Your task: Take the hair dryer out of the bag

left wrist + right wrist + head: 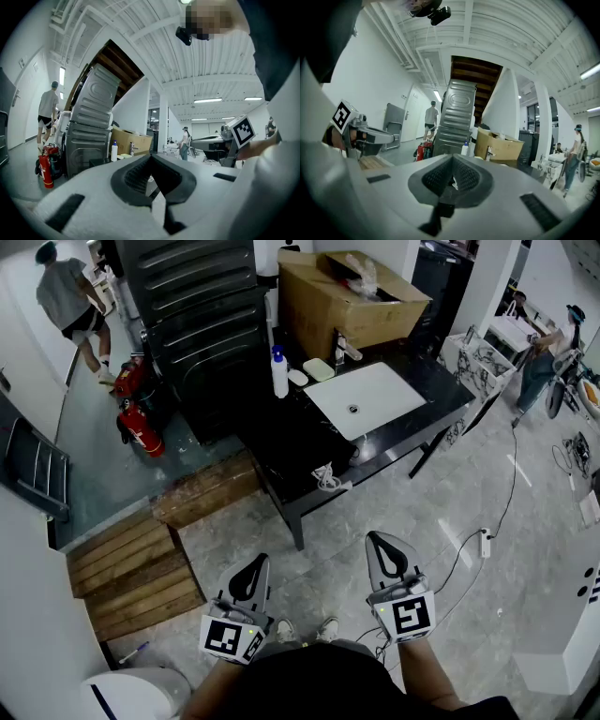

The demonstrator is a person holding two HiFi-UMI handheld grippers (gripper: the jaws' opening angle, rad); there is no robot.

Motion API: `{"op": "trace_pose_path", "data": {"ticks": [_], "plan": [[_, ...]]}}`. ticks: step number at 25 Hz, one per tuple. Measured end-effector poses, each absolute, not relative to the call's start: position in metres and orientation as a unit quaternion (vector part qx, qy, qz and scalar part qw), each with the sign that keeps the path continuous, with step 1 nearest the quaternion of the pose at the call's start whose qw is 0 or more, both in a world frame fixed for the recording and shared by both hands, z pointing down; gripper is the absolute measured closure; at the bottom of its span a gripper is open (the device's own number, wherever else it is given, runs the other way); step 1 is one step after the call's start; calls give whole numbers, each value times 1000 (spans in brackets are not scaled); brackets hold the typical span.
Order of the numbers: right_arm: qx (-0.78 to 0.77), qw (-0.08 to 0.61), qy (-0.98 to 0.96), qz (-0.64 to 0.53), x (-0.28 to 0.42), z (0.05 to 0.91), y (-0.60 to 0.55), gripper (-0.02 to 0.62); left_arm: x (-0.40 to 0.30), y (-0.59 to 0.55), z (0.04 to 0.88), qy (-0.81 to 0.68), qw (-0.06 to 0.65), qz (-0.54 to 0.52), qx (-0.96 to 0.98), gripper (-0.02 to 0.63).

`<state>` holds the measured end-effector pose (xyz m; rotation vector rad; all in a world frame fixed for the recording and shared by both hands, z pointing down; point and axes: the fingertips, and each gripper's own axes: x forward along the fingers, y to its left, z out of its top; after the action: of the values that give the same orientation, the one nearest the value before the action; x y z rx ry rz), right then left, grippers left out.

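The left tool (255, 568) and right tool (382, 547) are both shut on nothing, held level side by side, probably in readiness, since the desk (281, 439) lies well ahead of them.

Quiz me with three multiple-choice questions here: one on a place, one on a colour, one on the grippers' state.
1. Where does the blue-capped bottle stand?
A. on a shelf
B. on the black table, left of the sink basin
C. in a drawer
2. What colour are the fire extinguishers?
A. yellow
B. green
C. red
3. How are the left gripper and right gripper?
A. both shut, empty
B. both wide open
C. each gripping a bottle
Answers: B, it stands on the black table beside the sink basin; C, both are red; A, the jaws meet with nothing between.
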<state>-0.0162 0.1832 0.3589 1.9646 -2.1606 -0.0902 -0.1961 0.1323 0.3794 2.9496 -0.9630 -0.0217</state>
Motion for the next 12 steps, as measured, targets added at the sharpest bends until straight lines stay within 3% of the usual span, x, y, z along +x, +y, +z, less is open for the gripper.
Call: {"op": "trace_pose_path", "data": {"ticks": [8,12], "plan": [[649,72,-757,-18,-15,355,197,583,-186,142,382,-311,25,-4,950,584],[632,86,-770,-13,-8,367,211,583,-177,153,384,-321,24,0,947,584]]}}
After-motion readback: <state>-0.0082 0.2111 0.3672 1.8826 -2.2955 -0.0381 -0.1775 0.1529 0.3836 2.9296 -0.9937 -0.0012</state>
